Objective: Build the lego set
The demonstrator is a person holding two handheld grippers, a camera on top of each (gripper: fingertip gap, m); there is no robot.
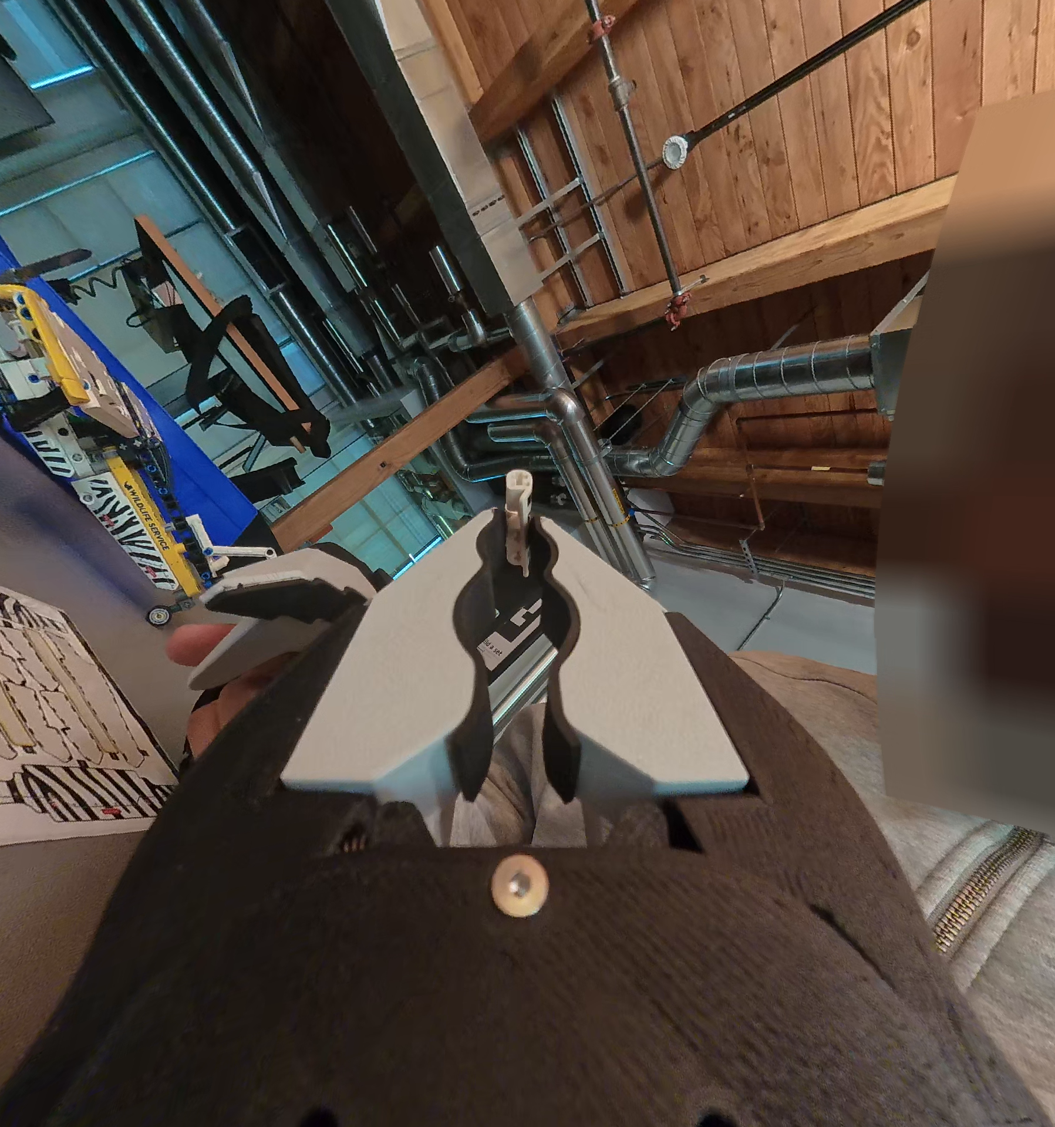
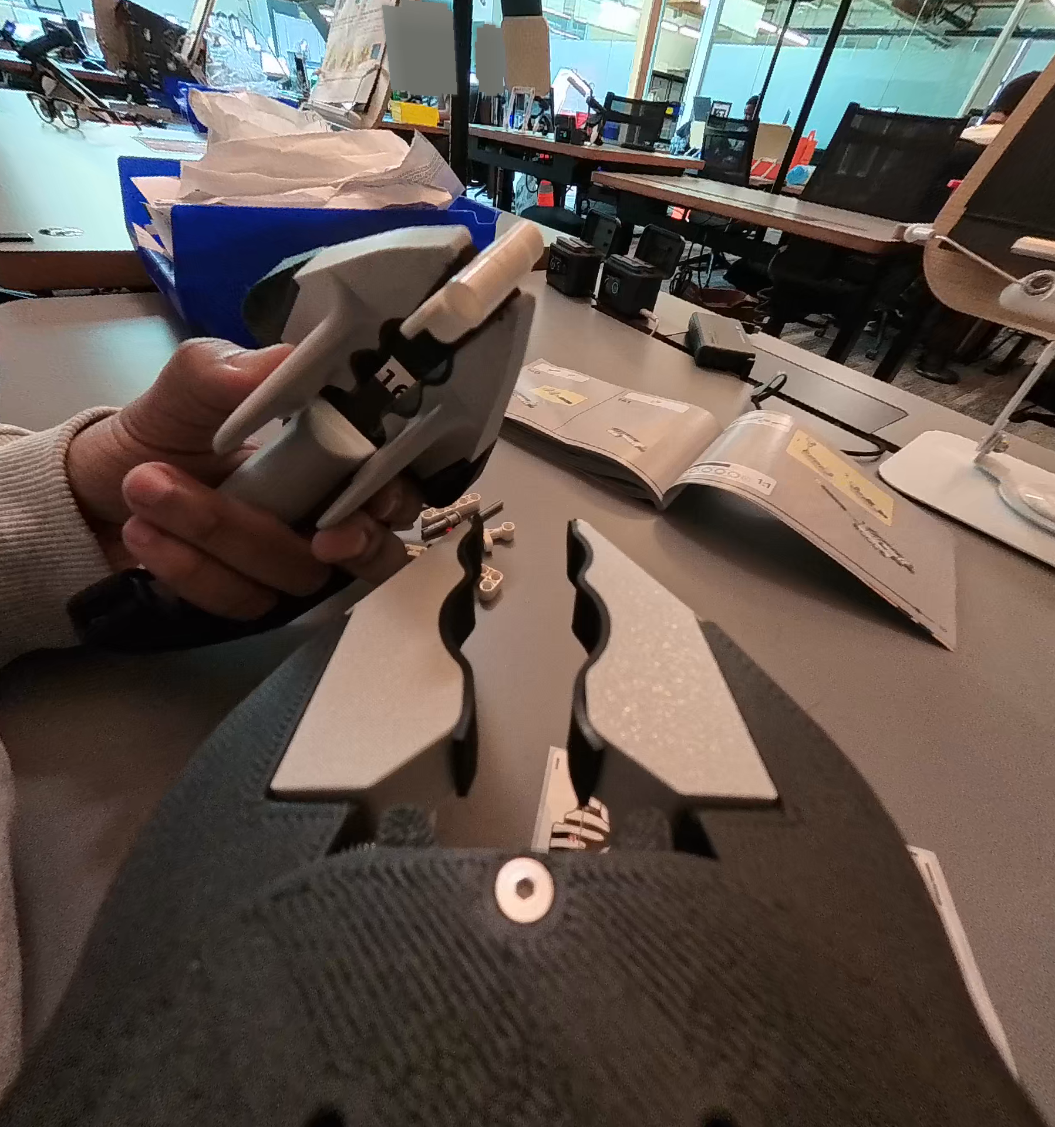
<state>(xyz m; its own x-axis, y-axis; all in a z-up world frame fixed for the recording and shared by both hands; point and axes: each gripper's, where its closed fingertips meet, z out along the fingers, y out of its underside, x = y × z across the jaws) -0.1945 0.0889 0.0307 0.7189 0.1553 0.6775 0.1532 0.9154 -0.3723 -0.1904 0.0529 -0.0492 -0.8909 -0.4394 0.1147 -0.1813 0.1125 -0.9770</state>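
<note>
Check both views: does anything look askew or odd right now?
Yes. The left gripper is tilted up toward the ceiling pipes, shut on a small white plastic lego piece, away from the table. The open right gripper hovers over loose small grey lego pieces on the grey table.

Open-plan office: desk rows [image 2: 634, 152], chairs [image 2: 878, 158]

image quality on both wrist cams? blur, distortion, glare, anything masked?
Left wrist view: strong fisheye tilt, ceiling ducts bend; a mosaic patch masks the right edge; the white lego piece in the left gripper is sharp, the housing below soft. Right wrist view: even indoor light, no harsh glare; the left gripper near the lens is slightly soft; right gripper and open booklet crisp.
</note>
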